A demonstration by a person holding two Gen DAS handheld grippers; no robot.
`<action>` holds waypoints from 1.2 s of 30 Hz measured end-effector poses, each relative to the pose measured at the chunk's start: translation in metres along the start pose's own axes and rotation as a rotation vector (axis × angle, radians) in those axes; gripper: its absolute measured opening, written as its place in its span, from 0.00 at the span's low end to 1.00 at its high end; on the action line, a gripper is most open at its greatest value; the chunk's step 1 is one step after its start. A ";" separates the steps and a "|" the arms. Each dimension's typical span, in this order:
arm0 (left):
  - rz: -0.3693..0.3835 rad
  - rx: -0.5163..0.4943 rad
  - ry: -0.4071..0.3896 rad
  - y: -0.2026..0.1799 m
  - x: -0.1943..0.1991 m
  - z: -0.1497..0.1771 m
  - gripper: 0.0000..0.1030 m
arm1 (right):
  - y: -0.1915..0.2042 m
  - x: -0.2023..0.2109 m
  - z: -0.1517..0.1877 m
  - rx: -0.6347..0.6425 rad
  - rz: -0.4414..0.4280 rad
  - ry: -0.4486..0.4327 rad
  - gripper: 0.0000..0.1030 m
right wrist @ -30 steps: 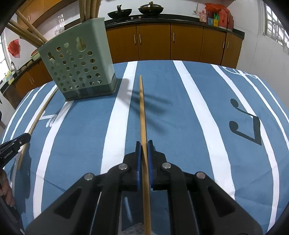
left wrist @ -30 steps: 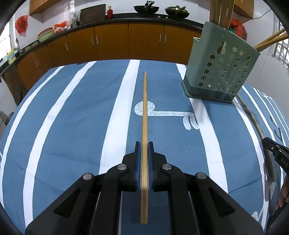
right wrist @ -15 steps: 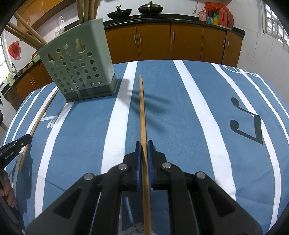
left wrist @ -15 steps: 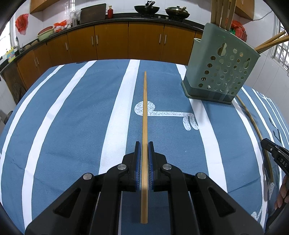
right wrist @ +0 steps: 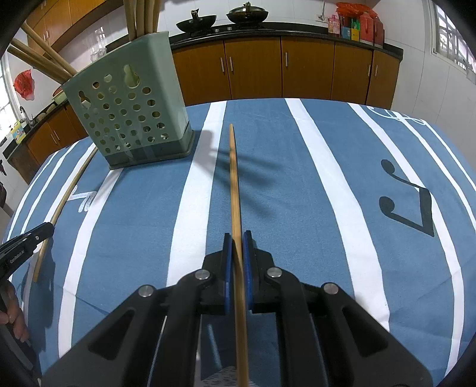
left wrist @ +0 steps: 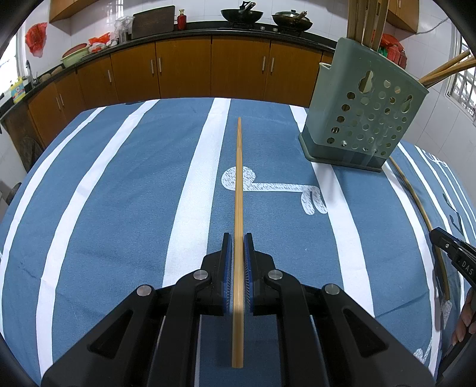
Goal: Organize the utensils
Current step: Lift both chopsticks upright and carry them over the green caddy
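My left gripper (left wrist: 238, 238) is shut on a bamboo chopstick (left wrist: 238, 184) that points straight ahead above the blue striped tablecloth (left wrist: 119, 193). My right gripper (right wrist: 235, 236) is shut on another bamboo chopstick (right wrist: 233, 181), also pointing forward. A green perforated utensil holder (left wrist: 366, 110) stands at the right in the left wrist view and it stands at the left in the right wrist view (right wrist: 131, 110), with several chopsticks upright in it. A further chopstick (left wrist: 419, 214) lies on the cloth between the two grippers; it also shows in the right wrist view (right wrist: 64, 202).
Wooden kitchen cabinets (left wrist: 184, 68) and a dark counter with woks (left wrist: 241, 13) run behind the table. The right gripper's tip (left wrist: 452, 253) shows at the right edge of the left wrist view. The left gripper's tip (right wrist: 26, 244) shows at the left edge of the right wrist view.
Both grippers keep hold of their chopsticks. The views have barely shifted; the holder sits slightly nearer in both.
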State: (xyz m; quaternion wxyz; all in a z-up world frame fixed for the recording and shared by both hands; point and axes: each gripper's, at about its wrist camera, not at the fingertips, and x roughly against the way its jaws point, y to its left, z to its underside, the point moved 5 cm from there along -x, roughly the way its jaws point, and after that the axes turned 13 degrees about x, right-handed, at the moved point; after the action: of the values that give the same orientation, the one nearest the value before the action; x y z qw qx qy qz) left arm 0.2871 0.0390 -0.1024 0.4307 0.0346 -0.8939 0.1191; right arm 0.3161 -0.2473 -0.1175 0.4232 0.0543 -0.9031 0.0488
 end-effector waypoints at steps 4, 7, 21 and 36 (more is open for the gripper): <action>-0.022 -0.026 -0.004 -0.003 0.003 0.005 0.09 | -0.001 0.001 0.001 -0.008 -0.007 -0.002 0.09; -0.021 -0.027 -0.003 -0.003 0.003 0.006 0.09 | -0.002 0.001 0.002 -0.014 -0.013 -0.005 0.09; 0.027 -0.041 -0.068 0.003 0.050 -0.006 0.07 | -0.012 0.058 -0.018 -0.023 0.005 -0.152 0.08; 0.185 -0.010 -0.279 -0.014 0.137 -0.066 0.07 | -0.018 0.141 -0.069 -0.014 0.025 -0.401 0.08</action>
State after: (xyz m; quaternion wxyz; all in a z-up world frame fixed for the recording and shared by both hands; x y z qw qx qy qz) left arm 0.2536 0.0470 0.0463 0.2900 -0.0338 -0.9449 0.1479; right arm 0.2812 -0.2638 0.0352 0.2347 0.0487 -0.9702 0.0359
